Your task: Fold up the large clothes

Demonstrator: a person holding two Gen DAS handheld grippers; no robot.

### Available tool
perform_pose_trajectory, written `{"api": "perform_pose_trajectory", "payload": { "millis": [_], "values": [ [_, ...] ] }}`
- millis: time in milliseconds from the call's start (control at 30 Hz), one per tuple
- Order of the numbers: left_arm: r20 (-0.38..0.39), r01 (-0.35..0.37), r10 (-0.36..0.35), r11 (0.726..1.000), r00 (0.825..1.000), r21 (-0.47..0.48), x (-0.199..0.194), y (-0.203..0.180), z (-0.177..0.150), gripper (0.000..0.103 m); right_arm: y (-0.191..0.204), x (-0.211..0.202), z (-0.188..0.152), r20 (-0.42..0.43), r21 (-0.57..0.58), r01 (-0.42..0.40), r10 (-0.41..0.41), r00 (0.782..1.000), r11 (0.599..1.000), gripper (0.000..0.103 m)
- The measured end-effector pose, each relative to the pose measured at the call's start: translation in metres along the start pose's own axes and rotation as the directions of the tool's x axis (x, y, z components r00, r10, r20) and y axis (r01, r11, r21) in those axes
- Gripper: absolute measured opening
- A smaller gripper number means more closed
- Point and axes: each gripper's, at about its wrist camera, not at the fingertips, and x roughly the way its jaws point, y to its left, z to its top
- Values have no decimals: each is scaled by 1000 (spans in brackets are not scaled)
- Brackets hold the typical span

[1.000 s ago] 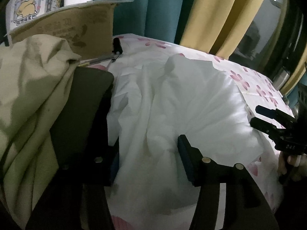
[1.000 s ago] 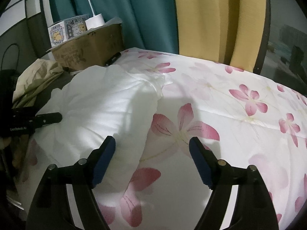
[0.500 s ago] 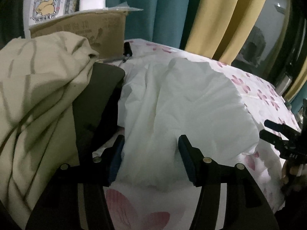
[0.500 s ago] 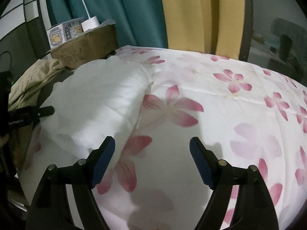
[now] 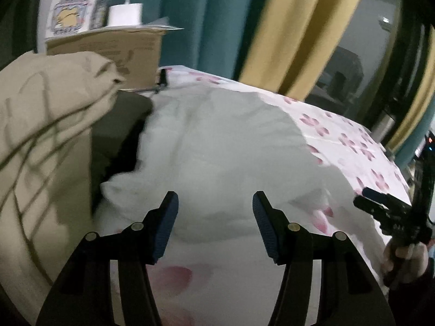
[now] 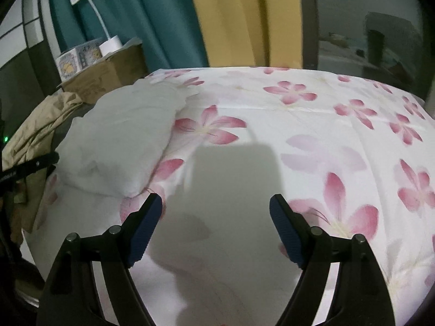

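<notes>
The left gripper (image 5: 214, 203) is wide apart and holds nothing, just above the near edge of the white cloth (image 5: 217, 146). The right gripper (image 6: 216, 206) is wide apart too, with nothing in it, over the flowered sheet (image 6: 312, 125). The white cloth lies bunched on the bed's left edge, with a tan cloth (image 5: 40, 135) beside it and a cardboard box (image 5: 108, 51) past the far left corner.

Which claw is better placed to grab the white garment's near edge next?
Probably the left claw: open, its fingers point straight at the white garment, whose near edge lies just ahead. The right claw, also open, faces bare floral sheet; the garment sits off to its left.
</notes>
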Motion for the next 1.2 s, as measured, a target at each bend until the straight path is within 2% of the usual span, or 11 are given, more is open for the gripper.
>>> {"api": "perform_pose_trajectory", "payload": {
  "millis": [367, 500, 633, 800, 867, 933, 967, 1000, 1067, 1200],
  "values": [
    [-28, 129, -126, 987, 992, 100, 11, -62, -8, 60, -38, -33, -23, 36, 86, 75, -78, 996, 993, 83],
    [-25, 163, -161, 980, 987, 114, 18, -85, -7, 60, -54, -46, -31, 50, 126, 100, -107, 993, 987, 83],
    [-39, 168, -164, 972, 986, 163, 26, -114, -10, 60, -64, -59, -36, 61, 145, 129, -139, 988, 981, 83],
    [-38, 217, -214, 957, 976, 192, 30, -139, -9, 60, -77, -76, -42, 79, 166, 153, -168, 983, 974, 83],
    [-17, 217, -218, 953, 976, 213, 29, -147, -8, 60, -81, -84, -45, 89, 173, 148, -165, 982, 974, 85],
    [-1, 230, -236, 944, 972, 238, 26, -156, -6, 60, -85, -93, -46, 102, 176, 171, -191, 976, 969, 97],
    [5, 234, -242, 941, 970, 247, 24, -160, -5, 61, -87, -97, -47, 107, 177, 176, -196, 975, 968, 98],
    [11, 234, -245, 938, 970, 256, 23, -164, -4, 62, -89, -101, -46, 111, 178, 182, -204, 973, 967, 100],
    [25, 220, -237, 931, 971, 292, 19, -174, -1, 84, -91, -108, -45, 119, 177, 202, -225, 967, 963, 100],
    [62, 207, -239, 922, 969, 329, 13, -190, 4, 87, -97, -124, -43, 135, 177, 240, -265, 955, 955, 100]
  ]
}}
